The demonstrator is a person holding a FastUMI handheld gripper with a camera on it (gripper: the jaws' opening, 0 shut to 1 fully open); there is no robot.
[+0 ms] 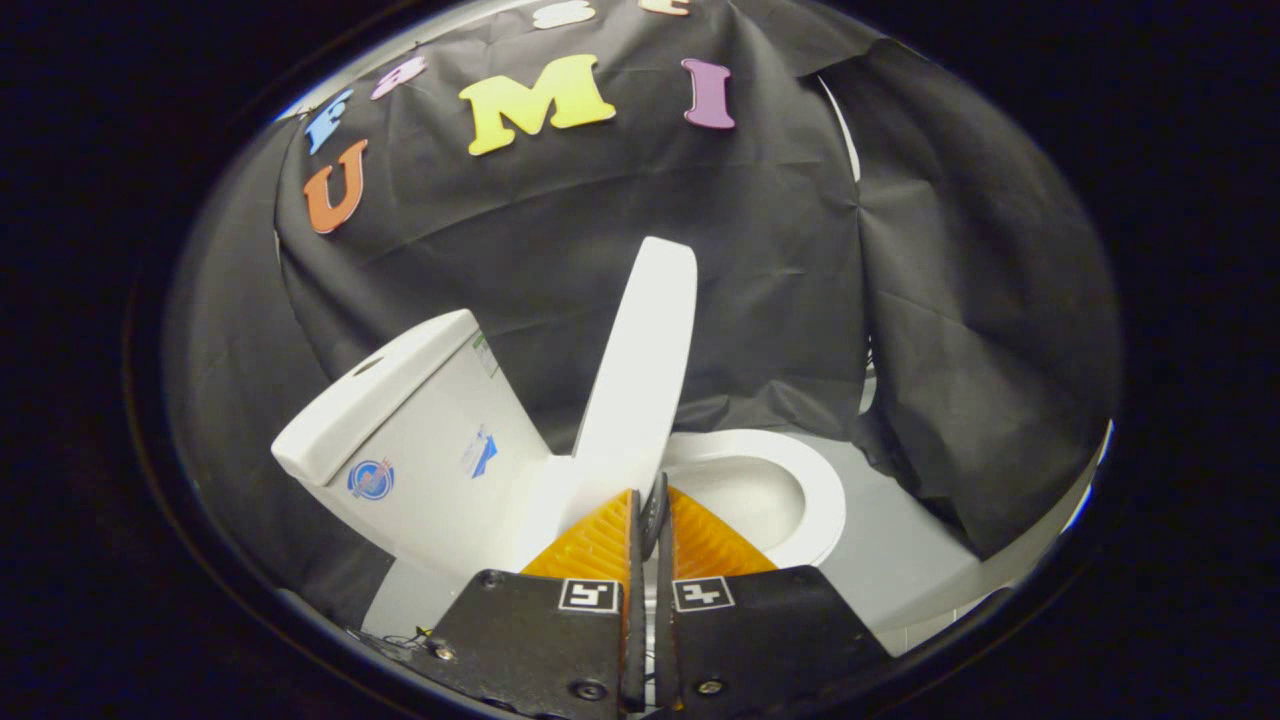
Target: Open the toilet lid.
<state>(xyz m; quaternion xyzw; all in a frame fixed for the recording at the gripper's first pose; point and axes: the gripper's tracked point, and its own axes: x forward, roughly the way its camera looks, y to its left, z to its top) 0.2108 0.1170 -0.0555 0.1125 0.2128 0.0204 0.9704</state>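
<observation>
My jaws (pixel 650 520) sit nearest, drawn almost together, only a thin dark slit between the two fingers. The lower edge of the toilet lid (pixel 640 370) runs down into that slit. The fingers look pinched on that edge, but I cannot confirm that both faces press on it; the contact itself is hidden between them.

Lid: raised, standing close to upright just ahead of the jaws, seen nearly edge-on, its top tilted slightly away from the tank side. It rises directly from the fingertips.

Tank (pixel 420 430): beyond and to the left of the jaws, near the lid's base but apart from the lid's upper part. The lid does not rest against it.

Seat ring and bowl (pixel 760 490): exposed, just ahead and to the right of the fingertips, the bowl opening fully uncovered. Grey floor (pixel 900 560) lies further right, the black booth cloth (pixel 960 350) behind everything.

Progress, as I judge it: the main lift is done, since the bowl is open and the lid is far off the seat. What remains is the last part of the swing, carrying the lid past vertical until it leans back toward the tank and stands on its own, then letting go. Released at this angle, I expect it could drop back onto the seat.
</observation>
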